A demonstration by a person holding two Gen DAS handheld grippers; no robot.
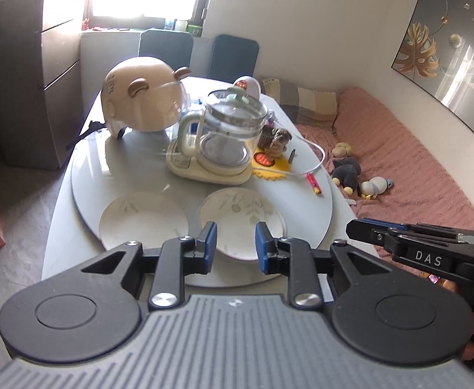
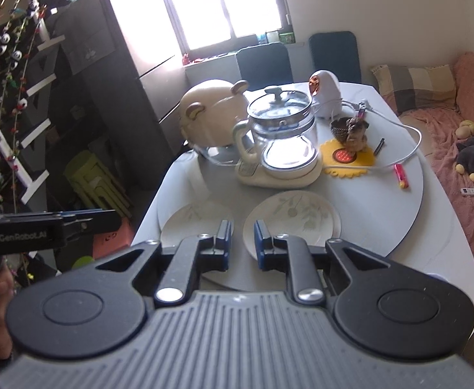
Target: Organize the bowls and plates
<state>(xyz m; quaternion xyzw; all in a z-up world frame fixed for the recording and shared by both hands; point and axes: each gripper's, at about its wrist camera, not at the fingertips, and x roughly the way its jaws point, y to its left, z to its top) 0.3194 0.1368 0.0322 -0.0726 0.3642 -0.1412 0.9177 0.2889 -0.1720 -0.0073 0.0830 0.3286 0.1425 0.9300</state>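
Sunny room, round table (image 1: pixel 84 175): two plates (image 1: pixel 143 218) (image 1: pixel 242 215) are lying apart just ahead of both fingers (image 1: pixel 209 243) (image 2: pixel 224 238), which are slightly parted, grasping nothing. Nothing is stacked yet.

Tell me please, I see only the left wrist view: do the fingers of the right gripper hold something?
Observer: No. In the right wrist view the right gripper has a small gap between its fingers, and nothing is in it.
Operator: What is the white thing half hidden behind the glass kettle?
Observer: A rounded white device with a copper-coloured face. It stands on the table behind the glass kettle.
Operator: Is there anything more to the left of the dark cabinet?
Observer: Yes, strings of small toy pandas hang there.
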